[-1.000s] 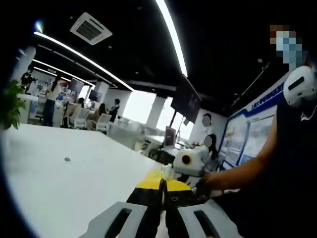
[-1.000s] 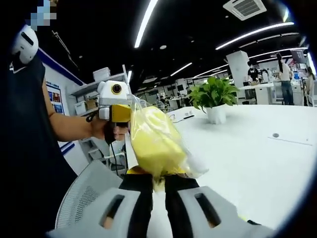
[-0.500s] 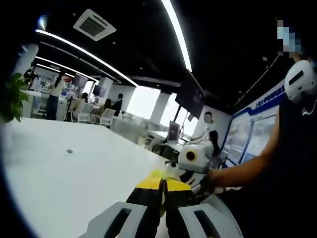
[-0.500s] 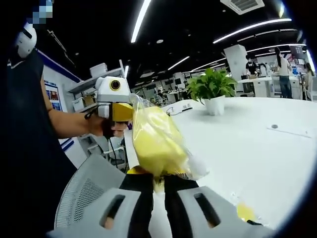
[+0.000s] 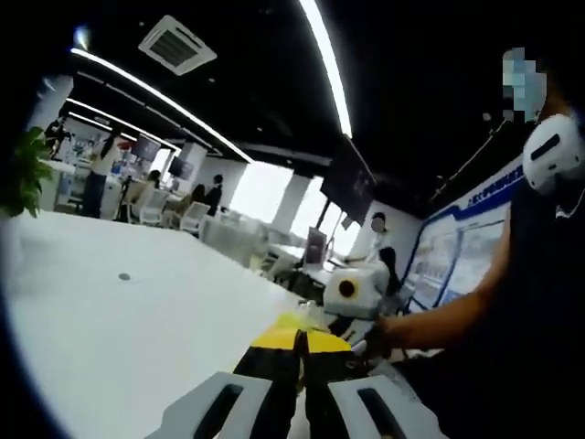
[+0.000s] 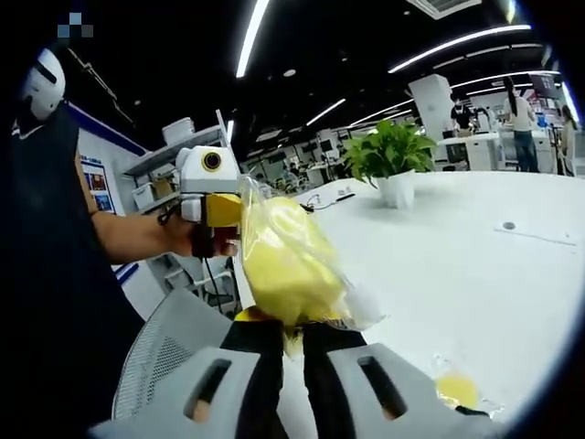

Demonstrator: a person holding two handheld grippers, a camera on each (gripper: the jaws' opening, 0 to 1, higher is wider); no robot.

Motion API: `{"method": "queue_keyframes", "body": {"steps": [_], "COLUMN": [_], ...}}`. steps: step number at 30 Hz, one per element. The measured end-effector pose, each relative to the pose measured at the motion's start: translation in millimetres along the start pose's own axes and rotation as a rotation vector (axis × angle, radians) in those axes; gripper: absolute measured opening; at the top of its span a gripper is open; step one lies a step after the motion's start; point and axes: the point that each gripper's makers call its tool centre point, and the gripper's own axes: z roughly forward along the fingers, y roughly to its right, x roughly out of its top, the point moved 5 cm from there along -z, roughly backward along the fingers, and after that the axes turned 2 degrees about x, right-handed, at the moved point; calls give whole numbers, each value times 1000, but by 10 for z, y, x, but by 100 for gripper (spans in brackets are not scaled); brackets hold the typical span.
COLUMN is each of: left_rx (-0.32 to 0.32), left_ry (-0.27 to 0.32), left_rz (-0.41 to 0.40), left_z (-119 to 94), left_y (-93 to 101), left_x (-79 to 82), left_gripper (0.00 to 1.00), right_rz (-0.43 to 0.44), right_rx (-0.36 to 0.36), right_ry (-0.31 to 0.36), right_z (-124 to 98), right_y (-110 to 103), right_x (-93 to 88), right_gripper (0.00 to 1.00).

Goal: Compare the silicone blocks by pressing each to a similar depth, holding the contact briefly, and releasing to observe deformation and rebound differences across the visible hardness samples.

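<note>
My right gripper point(image 6: 291, 331) is shut on the lower end of a clear plastic bag holding a yellow silicone block point(image 6: 285, 261), lifted above the white table point(image 6: 475, 274). The left gripper point(image 6: 212, 194), held in a person's hand, sits against the bag's upper left edge. In the left gripper view my left gripper point(image 5: 299, 340) has its yellow-tipped jaws pressed together; whether they pinch the bag I cannot tell. Just beyond them is the right gripper point(image 5: 352, 294) in a hand. A second bagged yellow block point(image 6: 457, 390) lies on the table at the lower right.
A potted green plant point(image 6: 391, 157) stands on the far part of the table. A grey mesh chair back point(image 6: 164, 352) is at the lower left. The person's dark-clothed body point(image 5: 530, 302) is close beside both grippers. Other people and desks are far behind.
Both views have shifted slightly with the hands. The bagged block stays held in the right gripper, and the second block on the table has come into the right gripper view.
</note>
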Motion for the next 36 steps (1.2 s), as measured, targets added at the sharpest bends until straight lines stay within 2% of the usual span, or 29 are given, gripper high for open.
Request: {"method": "queue_keyframes", "body": {"steps": [10,15,19,26,28,30,33,36], "left_rx": [57,39,73,78,71,72,69,67], "left_ry": [10,1,10,2,0,-5,8,16], "left_rz": [131,130,167,156,131,124,104,88], "left_z": [17,36,47,26,19,20,21,18], "left_y": [-13,-4,-32,-21,-24,-41,-41,-36], "left_x": [-19,-28,-16,17,31,26,47,77], "left_gripper": [1,2,1,0,0,0,0,0], "right_rz": [1,-3,18,7,4,-11,40,29], "right_rx": [5,6,9,15,19,13,7,1], "right_ry": [-11,-14,-17,-15,-11,2,43,54], "right_z": [24,0,11,12,19,38,62,73], "right_y": [-14,11,10,23,14,51,85,66], "right_x": [-24,-30,-27,-4,4,-3,10,31], "right_gripper": [2,2,3,4,5,6,8,10]}}
